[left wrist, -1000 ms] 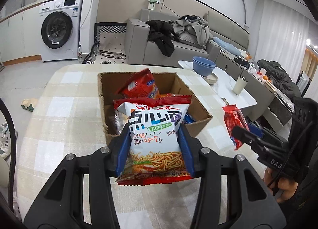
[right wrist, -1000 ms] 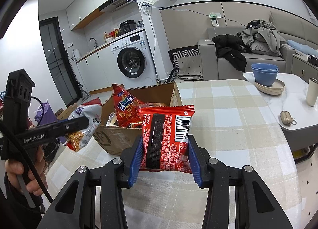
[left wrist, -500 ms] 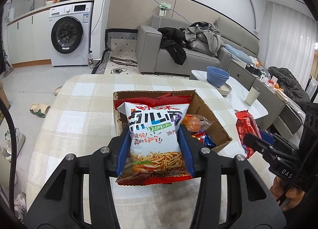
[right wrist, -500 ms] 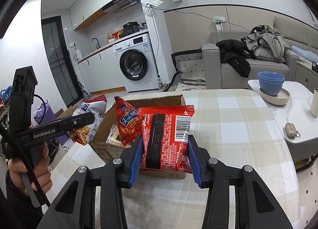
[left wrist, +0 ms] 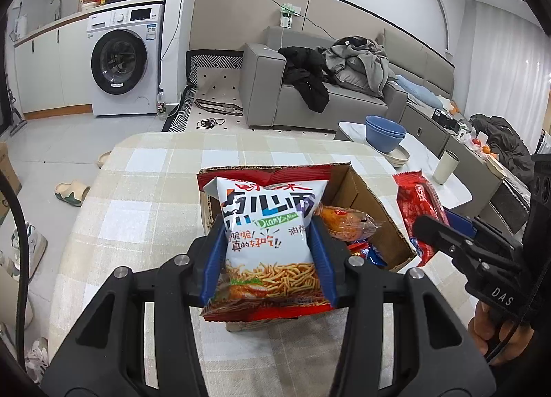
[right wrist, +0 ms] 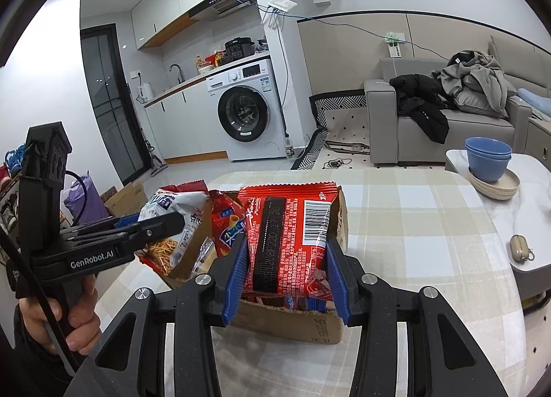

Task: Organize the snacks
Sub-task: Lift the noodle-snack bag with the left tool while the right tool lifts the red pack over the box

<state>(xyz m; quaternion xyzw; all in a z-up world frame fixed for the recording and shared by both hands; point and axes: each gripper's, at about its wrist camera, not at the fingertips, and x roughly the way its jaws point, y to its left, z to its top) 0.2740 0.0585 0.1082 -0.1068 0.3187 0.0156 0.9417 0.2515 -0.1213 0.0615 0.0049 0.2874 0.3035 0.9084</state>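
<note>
Left wrist: tool (left wrist: 268,252) level, clamping noodle bag (left wrist: 268,245).

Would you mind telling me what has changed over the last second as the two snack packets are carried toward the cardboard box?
Both grippers have come in over the cardboard box: the left gripper carried the white noodle-snack bag closer above its left part, and the right gripper brought the red packet over its near edge. Nothing was released; both jaws stay clamped, and the snacks inside the box are unmoved.
</note>
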